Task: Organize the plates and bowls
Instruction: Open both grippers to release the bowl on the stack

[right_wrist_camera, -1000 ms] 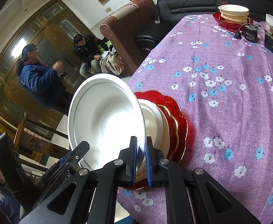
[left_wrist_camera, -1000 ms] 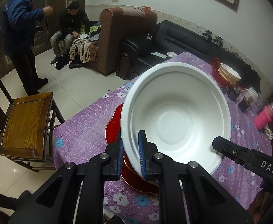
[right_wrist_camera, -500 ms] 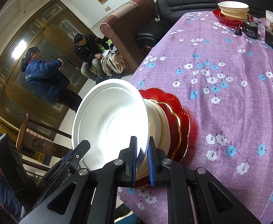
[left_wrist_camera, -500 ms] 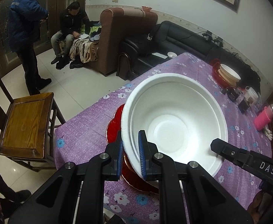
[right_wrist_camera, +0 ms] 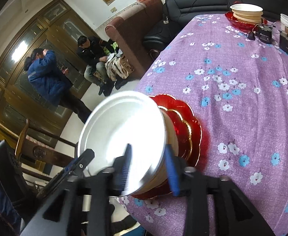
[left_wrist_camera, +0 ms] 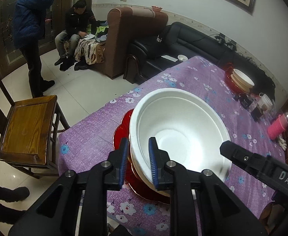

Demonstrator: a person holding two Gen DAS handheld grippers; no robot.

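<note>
The white bowl [left_wrist_camera: 180, 135] looks like moulded foam: matte, thick-walled, with a rolled rim and a small flat floor, so I judge it very light, stiff enough to keep its shape, yet easy to dent or crack under a hard pinch. The rim is the natural place to hold it, one pad inside and one outside, on opposite sides so it stays level. It sits nested on a cream bowl [right_wrist_camera: 172, 135] and scalloped red plates [right_wrist_camera: 191, 131] with a glossy, gilt-edged finish, close to the near corner of the bench [left_wrist_camera: 183, 78], which wears a purple flowered cloth. Both grippers have just been opening. The left gripper [left_wrist_camera: 138, 163] has its blue ribbed fingers [left_wrist_camera: 153, 163] parted slightly, straddling the bowl's wall at the near rim but no longer pressing it. The right gripper [right_wrist_camera: 150, 167], blurred, stands spread wider around the opposite rim, also clear of it. A second stack [left_wrist_camera: 240, 79] of red plate and cream bowls waits by the far edge, well apart.
</note>
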